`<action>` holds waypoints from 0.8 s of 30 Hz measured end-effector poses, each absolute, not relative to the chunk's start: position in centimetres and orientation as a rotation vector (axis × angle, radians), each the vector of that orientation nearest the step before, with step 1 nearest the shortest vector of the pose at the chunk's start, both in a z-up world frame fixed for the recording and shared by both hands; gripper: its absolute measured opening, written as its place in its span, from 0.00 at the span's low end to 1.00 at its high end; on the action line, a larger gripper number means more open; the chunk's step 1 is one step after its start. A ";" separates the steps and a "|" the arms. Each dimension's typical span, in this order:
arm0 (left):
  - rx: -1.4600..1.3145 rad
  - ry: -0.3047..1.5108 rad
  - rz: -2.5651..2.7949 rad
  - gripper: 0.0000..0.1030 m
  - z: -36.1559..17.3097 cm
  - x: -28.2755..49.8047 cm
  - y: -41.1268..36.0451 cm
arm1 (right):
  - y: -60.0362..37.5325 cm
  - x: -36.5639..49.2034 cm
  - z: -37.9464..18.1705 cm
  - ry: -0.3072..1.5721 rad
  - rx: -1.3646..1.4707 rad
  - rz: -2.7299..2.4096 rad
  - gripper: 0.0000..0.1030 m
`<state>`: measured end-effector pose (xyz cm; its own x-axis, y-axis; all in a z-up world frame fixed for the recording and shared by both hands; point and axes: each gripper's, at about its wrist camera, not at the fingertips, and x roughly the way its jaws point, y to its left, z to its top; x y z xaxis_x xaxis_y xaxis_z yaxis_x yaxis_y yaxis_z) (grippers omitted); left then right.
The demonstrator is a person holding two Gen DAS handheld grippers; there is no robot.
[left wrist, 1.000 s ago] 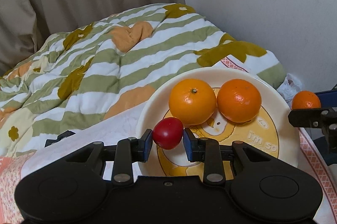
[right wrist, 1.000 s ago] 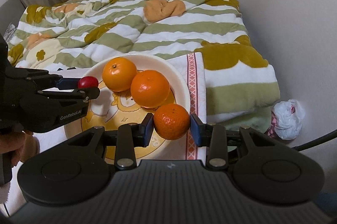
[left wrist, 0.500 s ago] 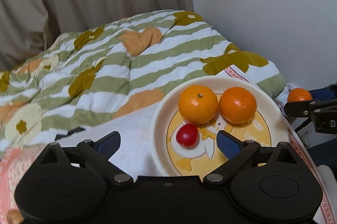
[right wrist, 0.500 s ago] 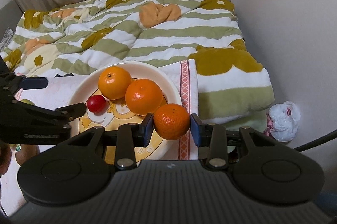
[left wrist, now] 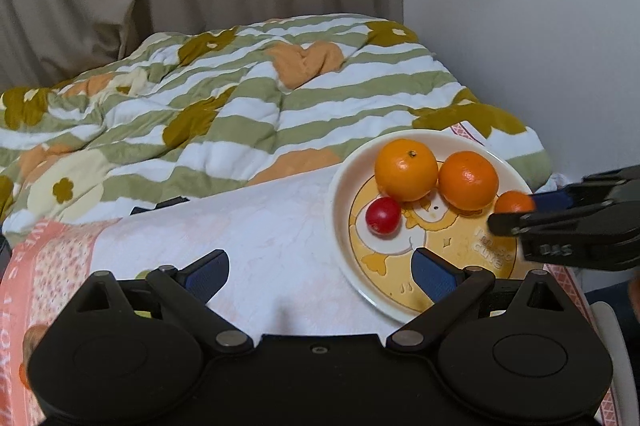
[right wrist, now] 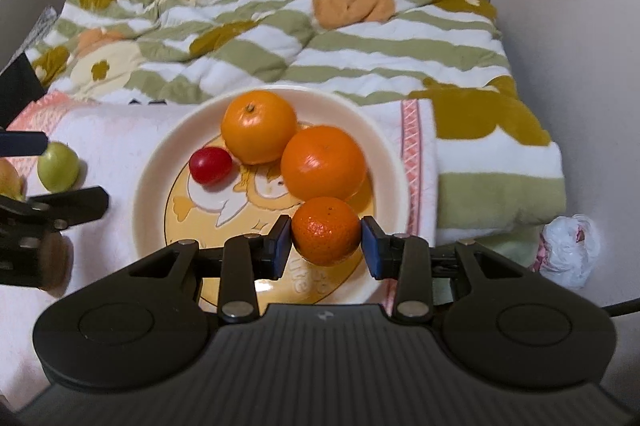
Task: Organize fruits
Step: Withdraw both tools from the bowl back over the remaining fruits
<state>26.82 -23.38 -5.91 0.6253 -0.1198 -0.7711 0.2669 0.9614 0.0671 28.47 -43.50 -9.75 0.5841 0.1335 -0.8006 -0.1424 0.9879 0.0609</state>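
- Now right tongs [right wrist: 326, 242] pinch small mandarin [right wrist: 326, 230] above plate [right wrist: 154, 161]; lower into bare spot beside oranges, then release.
- Left tongs [left wrist: 320, 272] spread, empty; keep clear.

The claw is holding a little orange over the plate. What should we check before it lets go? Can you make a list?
1. Small orange gripped between the right gripper pads: ok.
2. Small orange is over the plate, not the cloth: ok.
3. Bare plate below it, in front of the two big oranges: ok.
4. Left gripper open, empty and off to the side: ok.
5. Red fruit lying clear of the drop spot: ok.
6. Small orange low enough not to roll or bounce: cannot tell.
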 end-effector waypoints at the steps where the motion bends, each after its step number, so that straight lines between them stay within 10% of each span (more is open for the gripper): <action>1: 0.178 0.868 -0.219 0.97 -5.9 26.7 -23.2 | -43.3 28.6 -10.0 0.938 -0.013 0.166 0.51; 10: 0.179 0.877 -0.170 0.97 -5.9 25.7 -22.4 | -42.0 28.9 -11.2 0.944 -0.089 0.194 0.52; 13: 0.162 0.882 -0.164 0.97 -5.7 25.3 -22.1 | -41.8 28.5 -10.7 0.913 -0.105 0.207 0.71; 15: 0.160 0.885 -0.159 0.97 -5.6 25.1 -22.0 | -41.6 28.1 -10.1 0.879 -0.120 0.201 1.00; 24: 0.139 0.863 -0.141 0.97 -4.2 23.2 -21.7 | -42.4 26.4 -8.0 0.823 -0.094 0.182 1.00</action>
<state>23.25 -21.69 -4.23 0.6418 -0.0675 -0.7639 0.1795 0.9817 0.0641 26.39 -42.36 -8.02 0.6658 0.1252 -0.7356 -0.1976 0.9802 -0.0121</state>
